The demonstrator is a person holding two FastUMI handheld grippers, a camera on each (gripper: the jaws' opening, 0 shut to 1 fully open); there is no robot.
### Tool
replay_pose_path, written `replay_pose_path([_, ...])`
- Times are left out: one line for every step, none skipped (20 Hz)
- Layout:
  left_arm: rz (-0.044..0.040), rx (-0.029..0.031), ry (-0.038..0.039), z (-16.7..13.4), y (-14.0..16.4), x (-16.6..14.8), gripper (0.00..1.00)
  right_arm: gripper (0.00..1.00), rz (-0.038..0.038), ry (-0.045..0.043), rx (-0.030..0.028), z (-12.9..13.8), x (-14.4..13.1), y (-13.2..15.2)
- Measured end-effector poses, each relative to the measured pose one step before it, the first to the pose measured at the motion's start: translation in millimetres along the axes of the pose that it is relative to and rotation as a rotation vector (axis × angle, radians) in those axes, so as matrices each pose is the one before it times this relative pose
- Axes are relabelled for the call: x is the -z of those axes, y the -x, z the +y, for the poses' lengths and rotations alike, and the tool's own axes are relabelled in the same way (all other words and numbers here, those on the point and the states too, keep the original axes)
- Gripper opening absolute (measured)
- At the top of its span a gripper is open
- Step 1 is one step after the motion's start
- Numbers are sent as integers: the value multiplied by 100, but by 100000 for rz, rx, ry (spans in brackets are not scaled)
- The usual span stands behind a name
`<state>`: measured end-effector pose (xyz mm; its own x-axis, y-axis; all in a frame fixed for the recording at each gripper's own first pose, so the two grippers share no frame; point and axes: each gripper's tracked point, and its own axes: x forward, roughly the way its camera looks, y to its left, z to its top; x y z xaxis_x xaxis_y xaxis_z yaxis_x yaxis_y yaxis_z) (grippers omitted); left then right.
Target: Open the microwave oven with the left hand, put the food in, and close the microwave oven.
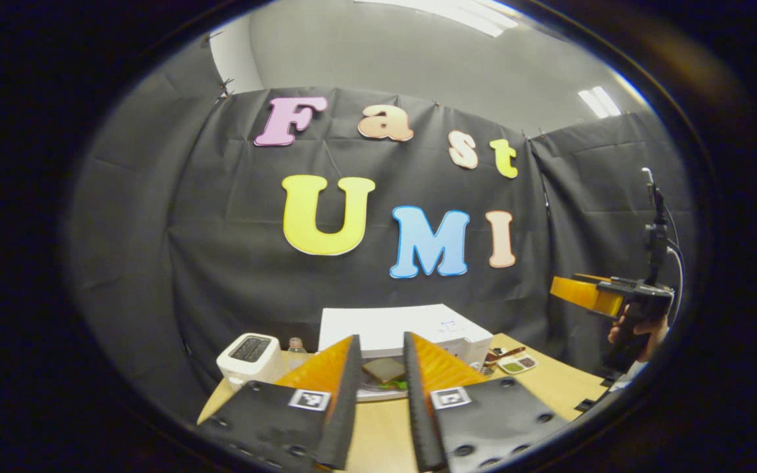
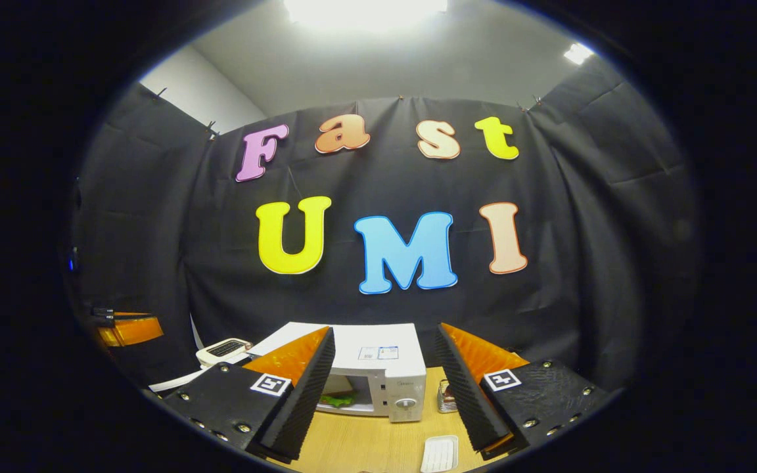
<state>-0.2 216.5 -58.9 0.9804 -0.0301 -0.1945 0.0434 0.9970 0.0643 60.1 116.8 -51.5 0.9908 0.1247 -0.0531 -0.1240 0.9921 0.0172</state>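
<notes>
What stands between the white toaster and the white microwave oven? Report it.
A small clear bottle, between toaster and microwave oven, seen in the left gripper view.

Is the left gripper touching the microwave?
Apart. In the left gripper view the left gripper hangs open above the table, with bare tabletop and the plate of food between it and the microwave.
</notes>
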Motion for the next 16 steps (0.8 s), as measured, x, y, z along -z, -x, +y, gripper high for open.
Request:
replay_pose_path([1238,-1012,-215,693,472,312,12,91,-169,289,126,-16,-109,-244])
replay_pose_path([724,-567,-104,435,671,351,10,93,-80,592,-30,-13,-66,-55])
replay_pose_path([830,-2986,-1033,1714,589,534,8,94,-225,665,-526,134,-84,-191])
replay_pose_path([1409,-3314,-1470,1840,145,727,7,94,313,964,-152,-13,246,-222])
replay_pose_path([2083,-4055,-1674,2131,445,925,8,94,478,475,207,-55,127,-71])
replay_pose_path([2352,-3906,-1148,2218,423,1146,7,95,444,-519,-449,156,205,-143])
replay_pose_path([2491,-3253,-179,1876,611,1323,7,96,523,-925,-116,21,122,13])
replay_pose_path([2443,-2603,882,1793,502,1201,7,96,526,-780,103,-102,173,-78])
replay_pose_path([2226,-1559,1372,1549,479,1292,7,96,412,-595,246,-159,108,36])
replay_pose_path([2609,122,1339,1109,422,1395,8,96,279,-381,622,-63,38,-33])
replay_pose_path([3811,957,687,781,569,1602,8,96,386,-330,572,-92,109,-92])
replay_pose_path([3830,806,-190,737,488,1851,6,96,1003,-400,108,-15,318,-209])
replay_pose_path([3601,756,-902,682,252,1553,7,96,1314,-465,-251,209,306,-52])
replay_pose_path([3555,1194,-920,236,247,1390,8,96,969,-182,367,42,268,-81])
replay_pose_path([3139,1449,-993,-39,348,1164,7,96,342,-133,848,-65,19,-10])
replay_pose_path([2280,2222,-836,-228,195,900,7,96,-381,-115,1064,-168,-127,94])
